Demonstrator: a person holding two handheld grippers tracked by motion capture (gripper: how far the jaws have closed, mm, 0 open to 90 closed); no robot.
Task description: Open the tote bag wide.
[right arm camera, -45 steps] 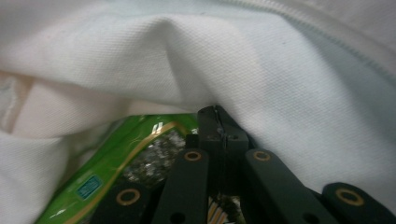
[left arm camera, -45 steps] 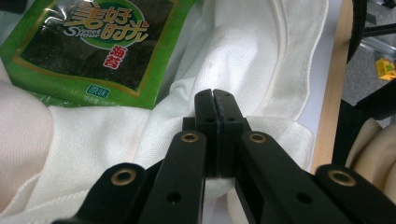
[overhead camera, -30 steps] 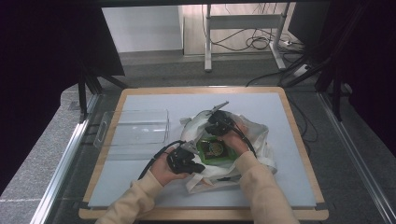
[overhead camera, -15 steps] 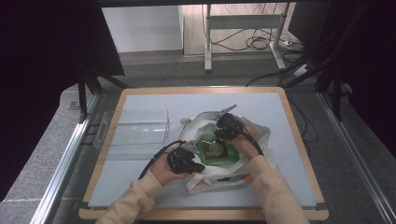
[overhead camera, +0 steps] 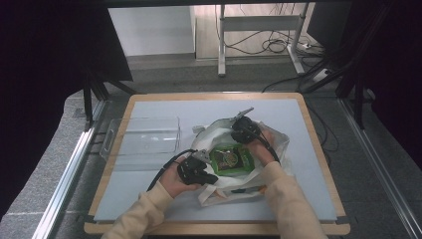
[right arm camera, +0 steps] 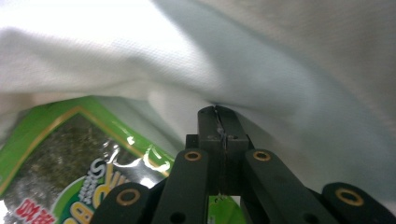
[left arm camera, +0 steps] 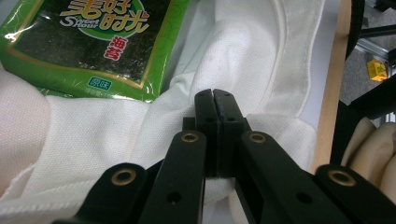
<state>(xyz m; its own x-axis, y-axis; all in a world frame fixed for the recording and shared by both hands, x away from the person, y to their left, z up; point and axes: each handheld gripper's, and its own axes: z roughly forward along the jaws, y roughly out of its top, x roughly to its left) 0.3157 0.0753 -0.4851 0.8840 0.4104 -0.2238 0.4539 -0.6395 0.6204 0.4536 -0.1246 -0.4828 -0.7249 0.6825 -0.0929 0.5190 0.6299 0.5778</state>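
A white cloth bag lies at the centre of the worktop in the high view, its mouth held open around a green seaweed packet. The left gripper sits at the bag's lower-left edge and the right gripper at its upper-right edge (each with fingers pressed together, pinching the bag's cloth). A clear plastic tray stands left of the bag.

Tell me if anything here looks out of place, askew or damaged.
Nothing looks damaged or spilled. The white cloth bag lies crumpled on the table, and the green seaweed packet sits slightly askew in its mouth. The clear plastic tray overhangs the table's left edge a little.
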